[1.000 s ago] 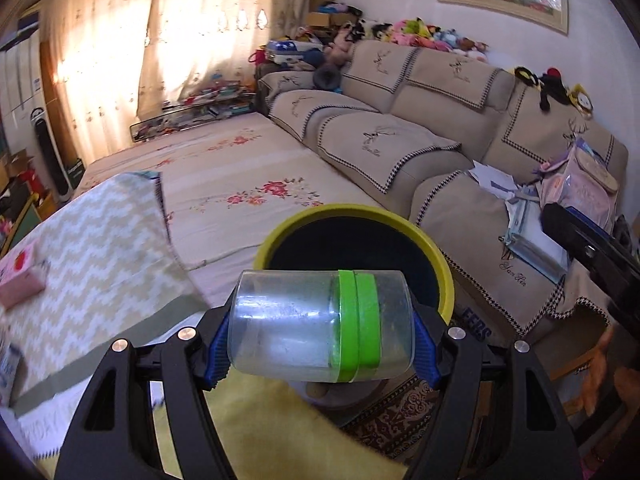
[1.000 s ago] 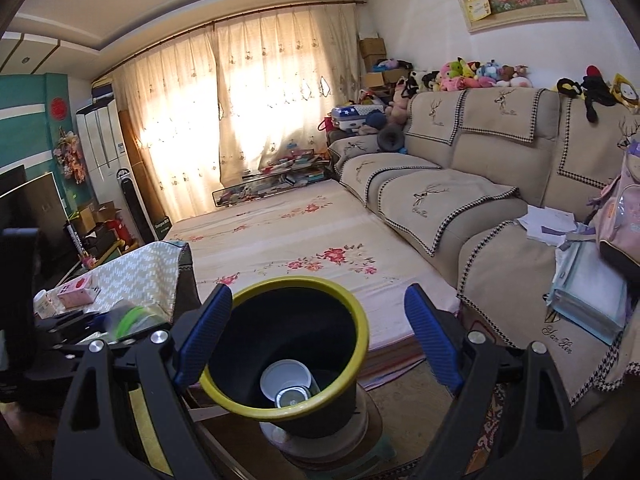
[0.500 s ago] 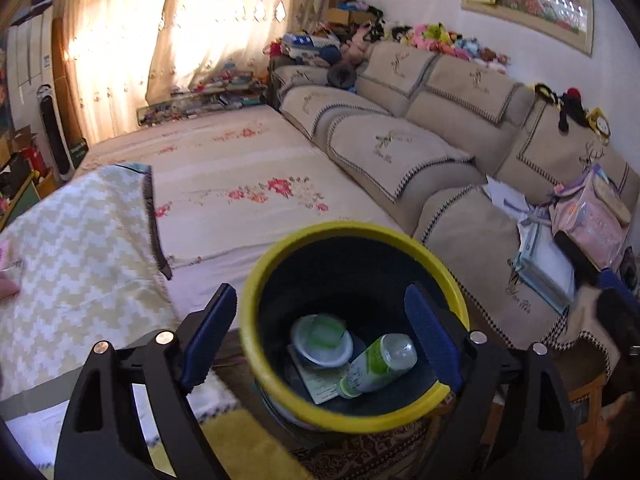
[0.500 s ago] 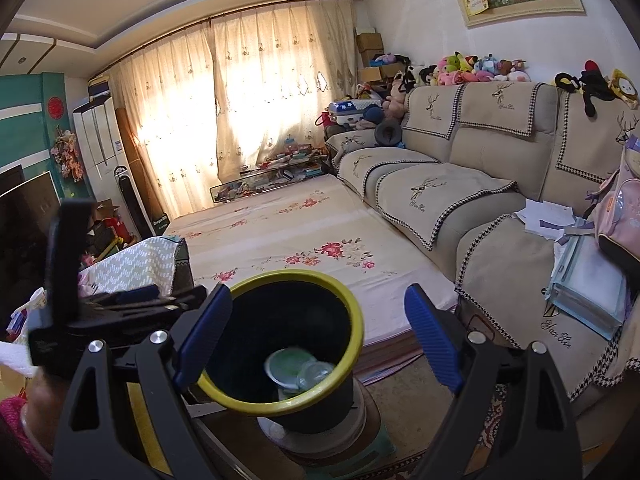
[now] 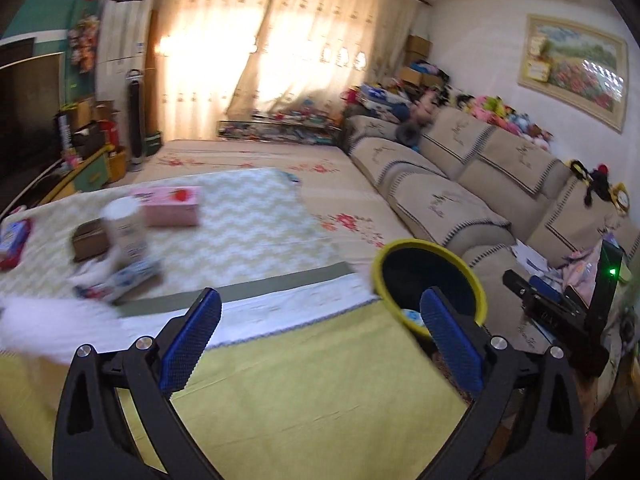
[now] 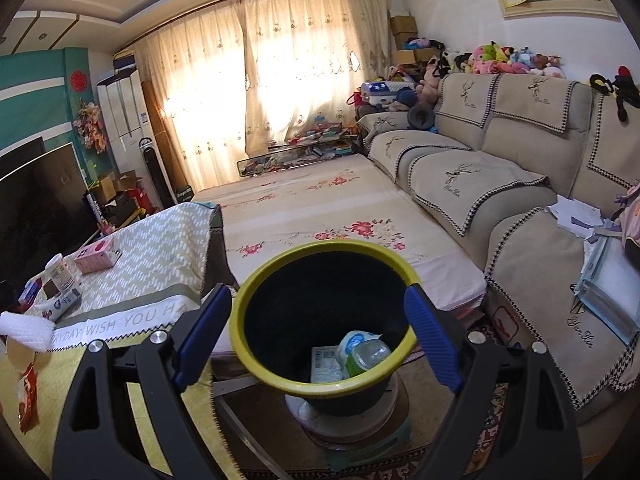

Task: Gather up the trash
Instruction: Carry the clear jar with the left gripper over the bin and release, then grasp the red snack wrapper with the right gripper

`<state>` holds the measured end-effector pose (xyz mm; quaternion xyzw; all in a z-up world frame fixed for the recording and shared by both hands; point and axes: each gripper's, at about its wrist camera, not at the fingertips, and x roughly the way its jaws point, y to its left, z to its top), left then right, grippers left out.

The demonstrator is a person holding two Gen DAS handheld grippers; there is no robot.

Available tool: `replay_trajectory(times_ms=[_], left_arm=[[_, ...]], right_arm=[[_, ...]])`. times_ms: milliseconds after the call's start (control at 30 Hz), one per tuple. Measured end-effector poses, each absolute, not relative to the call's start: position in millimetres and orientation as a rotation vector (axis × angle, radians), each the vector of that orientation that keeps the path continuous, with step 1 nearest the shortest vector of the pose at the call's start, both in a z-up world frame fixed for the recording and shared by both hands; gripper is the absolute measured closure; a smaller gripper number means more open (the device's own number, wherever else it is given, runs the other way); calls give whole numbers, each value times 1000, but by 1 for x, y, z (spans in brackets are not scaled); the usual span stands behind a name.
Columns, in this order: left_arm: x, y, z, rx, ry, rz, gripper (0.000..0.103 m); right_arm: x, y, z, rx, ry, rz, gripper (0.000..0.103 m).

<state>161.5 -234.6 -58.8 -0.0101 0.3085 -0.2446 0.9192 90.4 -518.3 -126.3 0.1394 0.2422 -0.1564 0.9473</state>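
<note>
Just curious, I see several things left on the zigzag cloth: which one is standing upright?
The white cylindrical container, standing tall beside the pink box. That box, the small packets and the white crumpled tissue all lie flat.

A white band on the tablecloth (image 6: pixel 120 322) reads "ERYDAY WISH YOU H", cut off at both ends. A sofa cover (image 6: pixel 576 292) carries embroidered script that seems to read "Yan Xin"; similar script on other covers is too small to read. A printed label on a packet in the bin (image 6: pixel 324 360) is illegible.
</note>
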Motion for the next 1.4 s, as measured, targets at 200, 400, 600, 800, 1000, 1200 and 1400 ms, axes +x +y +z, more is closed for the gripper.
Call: replay_trajectory(times_ms=[200, 400, 600, 800, 1000, 1200, 1400], left_arm=[[136, -126, -61, -90, 626, -298, 5], [111, -30, -72, -123, 621, -84, 5], [95, 24, -78, -147, 612, 17, 5], [85, 37, -77, -139, 591, 50, 5], [83, 36, -75, -153, 594, 62, 5], [85, 38, -83, -168, 609, 48, 5], [90, 32, -90, -173, 629, 28, 5]], right_arm=[[110, -466, -121, 240, 506, -179, 20], [137, -376, -126, 181, 567, 80, 20], [145, -289, -127, 132, 626, 363, 20], [140, -216, -127, 49, 653, 537, 19], [145, -165, -144, -48, 750, 588, 19], [150, -142, -165, -110, 842, 559, 20], [147, -133, -172, -166, 842, 525, 31]])
